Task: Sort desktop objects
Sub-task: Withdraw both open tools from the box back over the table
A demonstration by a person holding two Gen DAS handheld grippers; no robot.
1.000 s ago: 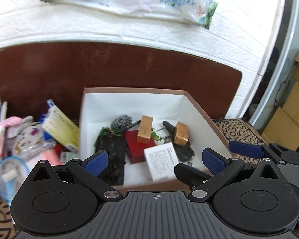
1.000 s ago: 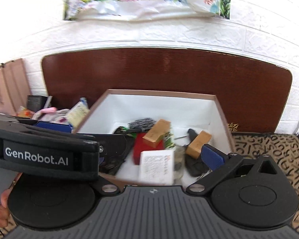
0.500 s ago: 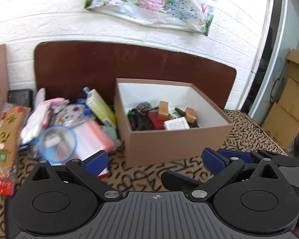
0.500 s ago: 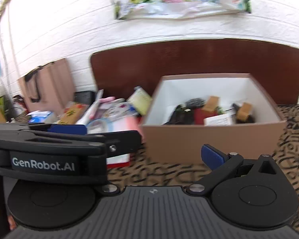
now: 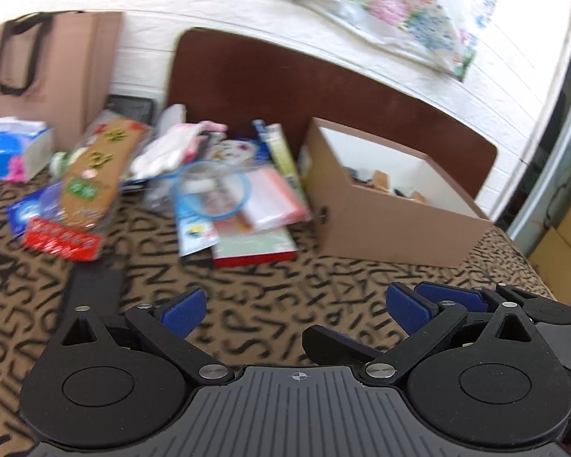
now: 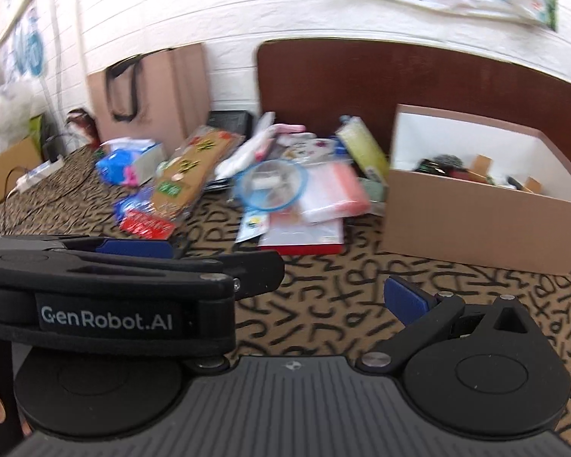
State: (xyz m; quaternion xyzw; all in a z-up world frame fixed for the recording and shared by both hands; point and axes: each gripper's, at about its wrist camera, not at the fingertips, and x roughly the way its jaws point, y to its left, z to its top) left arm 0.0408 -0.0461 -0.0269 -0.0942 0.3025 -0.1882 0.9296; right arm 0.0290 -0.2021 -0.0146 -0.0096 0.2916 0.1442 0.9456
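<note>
Both tongs hang wide and empty, left gripper (image 5: 293,308) nearer the blurry pile of packets (image 5: 224,198) lying ahead-left, its long snack pack (image 5: 95,171) probably pointing away, cardboard box (image 5: 392,221) ahead-right

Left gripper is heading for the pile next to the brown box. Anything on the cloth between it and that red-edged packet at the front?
Nothing visible. Only bare patterned cloth lies between the open left gripper and the red-edged packet. The brown box sits off to the right.
</note>
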